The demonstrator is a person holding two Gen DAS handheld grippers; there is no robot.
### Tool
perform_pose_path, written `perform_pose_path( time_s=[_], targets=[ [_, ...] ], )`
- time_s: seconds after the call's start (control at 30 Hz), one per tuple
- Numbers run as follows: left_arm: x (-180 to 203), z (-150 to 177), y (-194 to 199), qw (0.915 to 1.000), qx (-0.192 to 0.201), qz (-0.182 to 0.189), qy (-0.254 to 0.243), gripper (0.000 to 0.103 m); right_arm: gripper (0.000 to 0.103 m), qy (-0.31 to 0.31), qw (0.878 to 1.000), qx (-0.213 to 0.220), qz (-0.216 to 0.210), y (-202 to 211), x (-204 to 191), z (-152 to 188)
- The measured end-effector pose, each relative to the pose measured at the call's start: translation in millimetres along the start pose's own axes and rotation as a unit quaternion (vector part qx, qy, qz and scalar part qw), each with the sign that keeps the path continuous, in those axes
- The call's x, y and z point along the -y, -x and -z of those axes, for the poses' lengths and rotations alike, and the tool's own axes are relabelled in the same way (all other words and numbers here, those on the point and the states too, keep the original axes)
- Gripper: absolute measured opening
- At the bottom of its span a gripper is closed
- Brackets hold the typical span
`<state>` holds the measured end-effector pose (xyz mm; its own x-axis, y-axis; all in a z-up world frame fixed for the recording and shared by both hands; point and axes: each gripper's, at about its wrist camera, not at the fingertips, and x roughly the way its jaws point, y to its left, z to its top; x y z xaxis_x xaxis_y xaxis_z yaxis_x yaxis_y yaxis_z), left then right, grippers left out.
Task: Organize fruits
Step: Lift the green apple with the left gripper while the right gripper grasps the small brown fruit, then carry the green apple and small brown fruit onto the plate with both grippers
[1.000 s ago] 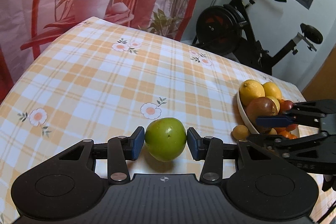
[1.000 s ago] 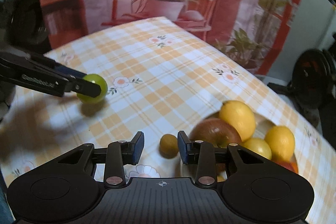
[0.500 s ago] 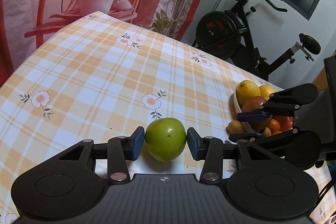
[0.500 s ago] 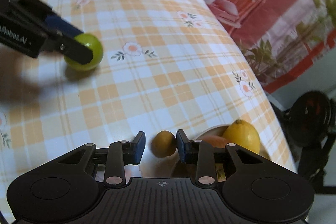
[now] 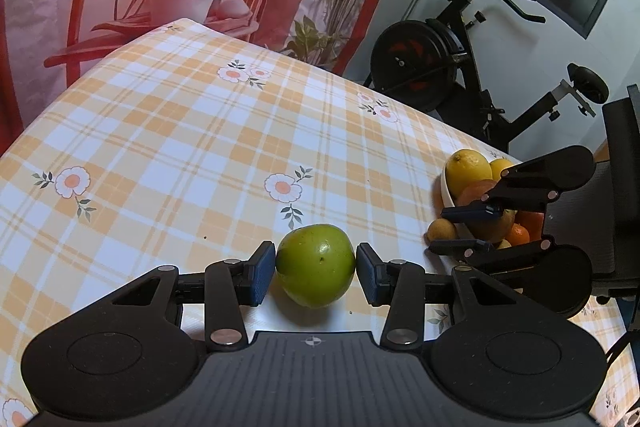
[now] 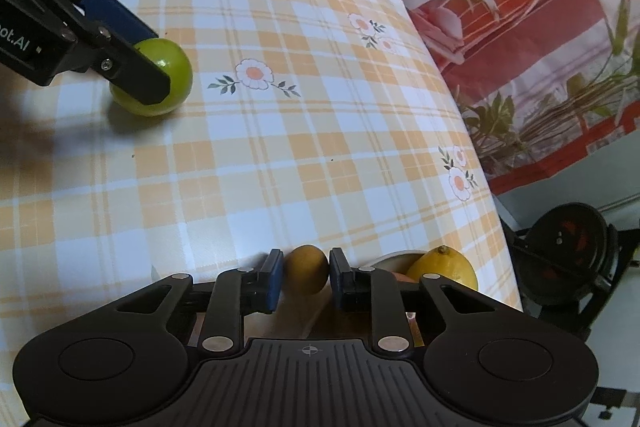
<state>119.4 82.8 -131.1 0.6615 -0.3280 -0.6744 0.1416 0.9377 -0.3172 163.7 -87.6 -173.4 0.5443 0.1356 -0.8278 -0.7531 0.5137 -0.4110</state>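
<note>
Right gripper fingers clamped on the small round yellow-brown fruit, white ceramic bowl just rightward. Left gripper fingers, part open, bracket the round green apple (contact uncertain) on the checked counter

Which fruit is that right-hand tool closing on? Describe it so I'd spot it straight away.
Start at the white fruit bowl near the edge of the checked tablecloth. On the cloth just outside its rim sits a small yellow-brown fruit, pinched between the right tool. It is much smaller and duller than the bright lemon in the bowl.
</note>
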Motion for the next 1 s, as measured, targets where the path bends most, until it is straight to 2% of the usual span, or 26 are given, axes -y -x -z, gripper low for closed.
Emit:
perform_pose_path(
  time_s=[0.2,0.37,0.47,0.6,0.7,1.0],
  targets=[
    [1,0,2,1.0000,0.003,0.000,0.002,0.047,0.022,-0.073,0.996,0.035,-0.020,13,5,6],
    [2,0,2,1.0000,0.003,0.000,0.001,0.047,0.022,-0.173,0.980,0.093,-0.038,34,9,19],
    [4,0,4,1.0000,0.002,0.001,0.001,0.047,0.022,-0.248,0.958,0.134,-0.049,51,14,36],
    [13,0,5,1.0000,0.000,0.005,-0.004,0.047,0.022,-0.352,0.917,0.178,-0.057,73,22,69],
    [22,0,4,0.9999,-0.004,0.008,-0.013,0.047,0.022,-0.376,0.906,0.186,-0.055,81,22,90],
    [62,-9,0,0.9980,-0.013,0.021,-0.059,0.047,0.022,-0.404,0.891,0.206,-0.036,95,21,132]
  ],
)
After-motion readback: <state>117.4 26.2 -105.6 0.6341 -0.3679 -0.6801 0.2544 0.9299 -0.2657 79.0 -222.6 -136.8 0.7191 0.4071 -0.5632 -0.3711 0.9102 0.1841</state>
